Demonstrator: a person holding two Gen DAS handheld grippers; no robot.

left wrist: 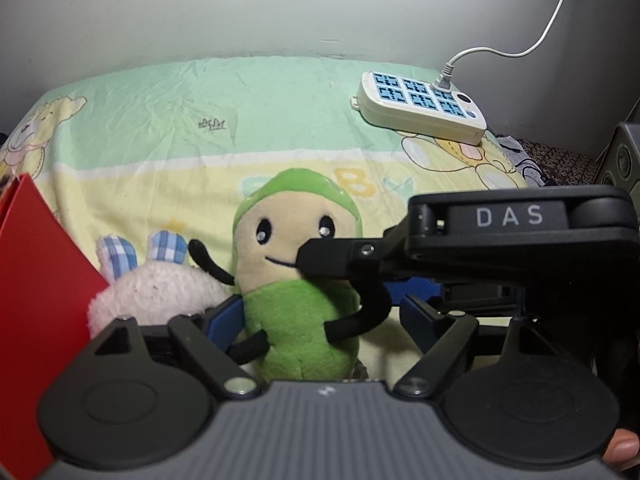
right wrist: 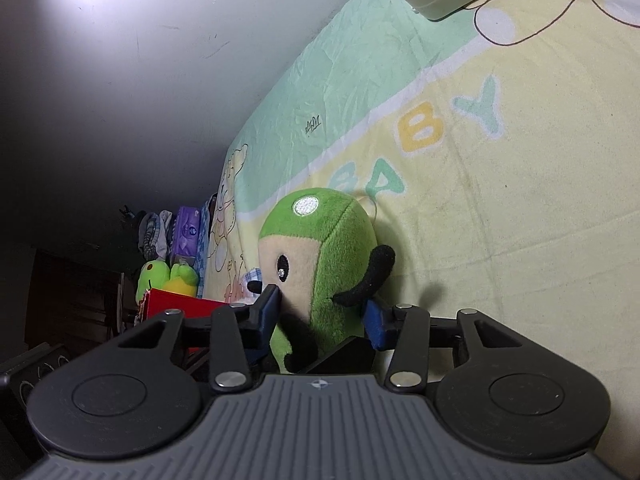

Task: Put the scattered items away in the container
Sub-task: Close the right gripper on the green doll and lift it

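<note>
A green plush doll (left wrist: 296, 280) with a beige face and black arms stands on the baby-print sheet (left wrist: 160, 160). It sits between the blue pads of my left gripper (left wrist: 324, 312), which is open around its body without visibly pressing it. My right gripper (left wrist: 320, 258) comes in from the right, one finger at the doll's face. In the right wrist view the doll (right wrist: 332, 264) fills the gap of my right gripper (right wrist: 324, 312), whose pads touch its face and back. A white plush rabbit (left wrist: 156, 292) with checked ears lies left of the doll. The red container (left wrist: 36, 312) stands at the left.
A white power strip (left wrist: 424, 104) with a white cable (left wrist: 544, 36) lies at the back right of the bed. A wall (left wrist: 280, 8) runs behind. A grey device (left wrist: 624, 156) stands at the right edge. Green plush toys (right wrist: 164, 276) and packets lie beyond the red container (right wrist: 180, 306).
</note>
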